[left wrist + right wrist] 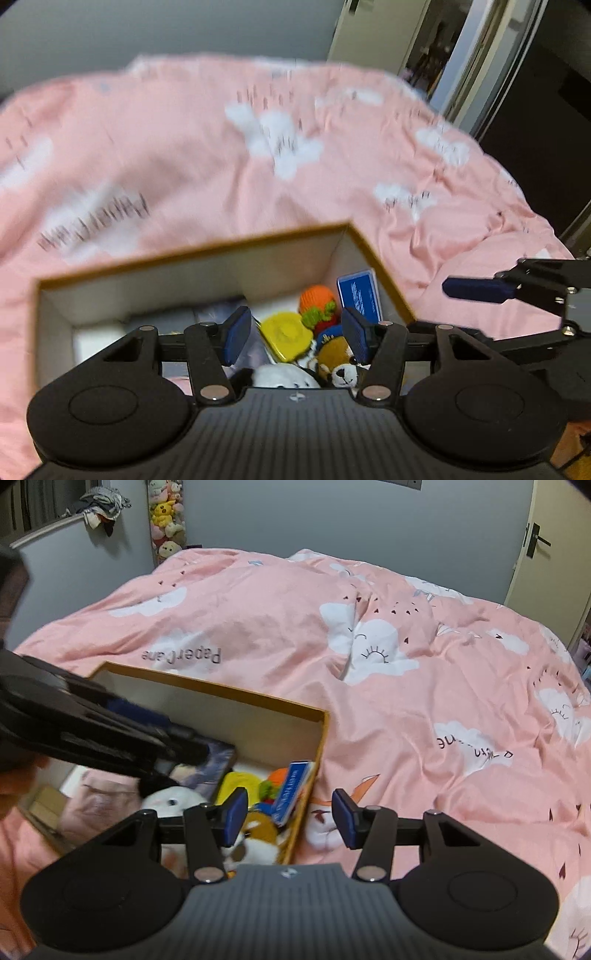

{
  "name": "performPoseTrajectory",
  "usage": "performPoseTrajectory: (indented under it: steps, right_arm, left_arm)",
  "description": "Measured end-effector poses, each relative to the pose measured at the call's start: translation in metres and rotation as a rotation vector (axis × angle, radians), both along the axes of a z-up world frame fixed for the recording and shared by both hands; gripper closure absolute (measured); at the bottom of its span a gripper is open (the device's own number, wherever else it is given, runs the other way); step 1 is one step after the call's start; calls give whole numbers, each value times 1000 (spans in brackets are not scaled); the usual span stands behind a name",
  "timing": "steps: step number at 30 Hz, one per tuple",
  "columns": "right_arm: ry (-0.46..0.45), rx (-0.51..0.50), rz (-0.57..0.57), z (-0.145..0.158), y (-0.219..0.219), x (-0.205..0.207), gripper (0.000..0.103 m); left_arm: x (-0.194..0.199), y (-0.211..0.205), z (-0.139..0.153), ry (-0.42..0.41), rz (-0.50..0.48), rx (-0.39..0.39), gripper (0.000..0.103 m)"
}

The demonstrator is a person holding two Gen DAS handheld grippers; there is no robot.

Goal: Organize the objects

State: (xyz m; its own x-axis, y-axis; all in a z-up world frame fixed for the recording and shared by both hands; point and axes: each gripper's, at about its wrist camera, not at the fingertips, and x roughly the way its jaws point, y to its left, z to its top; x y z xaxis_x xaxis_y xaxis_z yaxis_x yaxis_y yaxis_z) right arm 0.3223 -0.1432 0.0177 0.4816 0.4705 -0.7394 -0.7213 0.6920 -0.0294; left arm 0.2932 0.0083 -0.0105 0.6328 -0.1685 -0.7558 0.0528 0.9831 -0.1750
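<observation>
Nearest the lens in the left wrist view, the left hand-held gripper [293, 334] hangs just above the open box [192, 254], its blue pads spread apart with nothing between them, so it is released and empty. Right below it the box's contents crowd the right-hand end: a brown and white plush dog [338, 363], a white plush toy [284, 376], a yellow round item [284, 334], an orange knitted toy with green trim [317, 304] and a blue card box [360, 297] leaning against the inner wall. Something flat and dark lies at the left end, too blurred to name. The right hand-held gripper [290, 816] is likewise released and empty, hovering over the box's near right corner, one pad above the toys and the other above the pink duvet [406, 709] on the bed. Judging by how things lie, the organizing looks almost finished: the visible objects sit inside the box, and the duvet around it shows no loose item in either view. What remains is probably little, perhaps straightening the leaning card box or closing things up, though no lid is visible and areas outside the frames cannot be checked
</observation>
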Motion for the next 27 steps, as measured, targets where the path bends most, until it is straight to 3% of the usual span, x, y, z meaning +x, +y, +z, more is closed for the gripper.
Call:
performPoseTrajectory:
  steps: [5,11,14,20,27]
  right_arm:
    - [11,74,10,31,-6,-29,41]
    - [-67,152,30,80,-13,-79,35]
    - [-97,196,36,100,-18,-106,25]
    - [-164,282,22,116,-27,-160,13]
    - [-215,374,-53,100,-44,-206,4]
  left_arm:
    - [-50,0,54,-163,51,78,38]
    - [-113,-6,106,-332,117,166,38]
    - [-140,-8,121,-372,151,197,38]
    - [-188,-7,125,-437,259,200,37]
    - [-220,-8,100,-455,350,236,29]
